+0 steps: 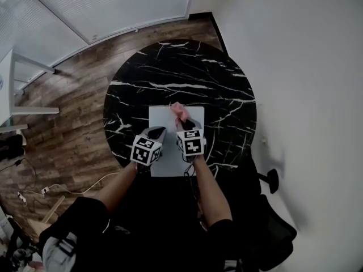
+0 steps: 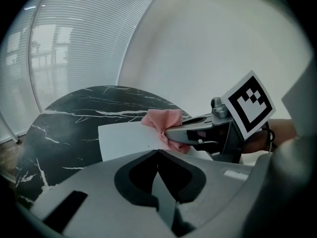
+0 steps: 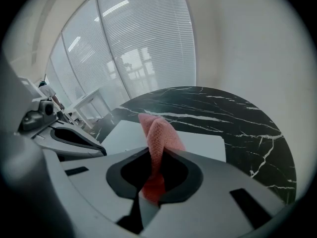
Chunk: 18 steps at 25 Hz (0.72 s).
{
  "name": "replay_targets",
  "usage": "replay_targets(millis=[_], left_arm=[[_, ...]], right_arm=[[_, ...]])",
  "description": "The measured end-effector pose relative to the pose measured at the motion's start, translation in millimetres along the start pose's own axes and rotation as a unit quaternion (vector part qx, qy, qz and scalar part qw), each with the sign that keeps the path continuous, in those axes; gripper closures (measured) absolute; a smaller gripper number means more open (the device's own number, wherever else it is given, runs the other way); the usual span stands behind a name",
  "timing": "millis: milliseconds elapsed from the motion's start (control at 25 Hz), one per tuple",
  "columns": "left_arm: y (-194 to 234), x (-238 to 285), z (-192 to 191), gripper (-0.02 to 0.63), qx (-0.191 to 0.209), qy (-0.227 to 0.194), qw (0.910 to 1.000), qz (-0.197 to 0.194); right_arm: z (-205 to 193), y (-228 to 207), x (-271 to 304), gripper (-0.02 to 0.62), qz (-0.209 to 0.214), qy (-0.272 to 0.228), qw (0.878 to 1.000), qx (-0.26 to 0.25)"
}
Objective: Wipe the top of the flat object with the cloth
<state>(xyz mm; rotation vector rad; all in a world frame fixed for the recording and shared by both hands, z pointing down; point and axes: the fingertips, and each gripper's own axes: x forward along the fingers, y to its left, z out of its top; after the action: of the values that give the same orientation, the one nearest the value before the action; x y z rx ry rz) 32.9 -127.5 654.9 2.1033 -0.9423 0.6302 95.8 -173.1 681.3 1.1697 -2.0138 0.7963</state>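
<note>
A: Start far left.
B: Wood floor (image 1: 62, 118), then the round black marble table (image 1: 187, 72).
A: Left gripper (image 2: 157, 153)?
B: Its two fingers are pressed together, tip to tip, with nothing between them. In the head view it sits over the near-left part of the flat object (image 1: 164, 117), a white rectangle lying on the table. I cannot tell whether the tips touch the white surface.
A: Where is the cloth from those fingers?
B: The cloth (image 3: 159, 133) is apart from them, ahead and to their right. No contact.
A: Next to the right. Right gripper (image 3: 154, 158)?
B: Its fingers are pinching the cloth. It is pink, waffle-textured and bunched. One fold runs down into the gap between the jaws. The rest stands up and out past the fingertips as a puffed wad.
A: And the cloth against the flat object?
B: The wad sits at the white rectangle's far edge, roughly mid-width. In the left gripper view its lower folds appear to lie against the white top, just under the right fingers. The right gripper is low and nearly level there.
A: How do the grippers sit to each other?
B: Side by side, near, not touching. The right one reaches a little farther over the rectangle.
A: Further right?
B: Bare veined marble, then a white wall (image 1: 306, 67). A dark chair (image 1: 272, 225) stands at the table's near-right edge.
</note>
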Motion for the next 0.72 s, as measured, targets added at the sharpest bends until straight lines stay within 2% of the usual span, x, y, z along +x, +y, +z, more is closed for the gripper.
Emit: replay_targets(millis=[480,720], left_arm=[[-18,11,-1,0.607,0.014,0.011,0.9998,-0.006],[-27,15,0,0.607,0.021,0.013,0.9997,-0.008]], right_arm=[[-7,-45,-20,0.565,-0.029,-0.012,0.999,0.031],[-13,-54,-26,0.565,-0.035,-0.012,0.999,0.038]])
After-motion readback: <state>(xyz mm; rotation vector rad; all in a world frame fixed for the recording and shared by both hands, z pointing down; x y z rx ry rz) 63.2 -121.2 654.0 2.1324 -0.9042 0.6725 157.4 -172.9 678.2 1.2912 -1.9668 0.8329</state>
